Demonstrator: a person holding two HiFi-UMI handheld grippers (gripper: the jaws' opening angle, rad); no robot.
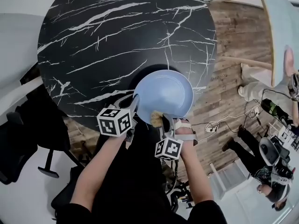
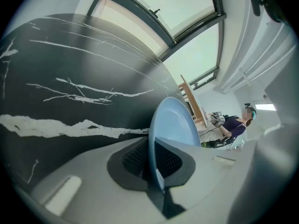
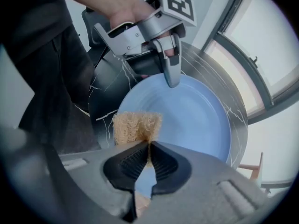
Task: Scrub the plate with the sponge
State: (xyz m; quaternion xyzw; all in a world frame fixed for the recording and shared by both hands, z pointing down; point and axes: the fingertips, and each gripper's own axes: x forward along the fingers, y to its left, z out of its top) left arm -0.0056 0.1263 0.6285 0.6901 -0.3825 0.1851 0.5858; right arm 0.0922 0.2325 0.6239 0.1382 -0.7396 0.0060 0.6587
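Note:
A light blue plate (image 1: 164, 94) is held over the near edge of the black marble table (image 1: 117, 41). My left gripper (image 1: 132, 107) is shut on the plate's left rim; in the left gripper view the plate (image 2: 175, 122) stands edge-on between the jaws (image 2: 153, 164). My right gripper (image 1: 170, 122) is shut on a tan sponge (image 3: 136, 126), which rests against the near part of the plate (image 3: 191, 118). The left gripper (image 3: 170, 76) shows at the plate's far rim in the right gripper view. In the head view the sponge (image 1: 158, 119) peeks out at the plate's near rim.
The round table fills the upper middle of the head view, wooden floor (image 1: 224, 92) lies to its right with cables and a person (image 1: 261, 167) there. A black chair (image 1: 28, 139) stands at the left. Large windows (image 2: 182, 13) lie beyond the table.

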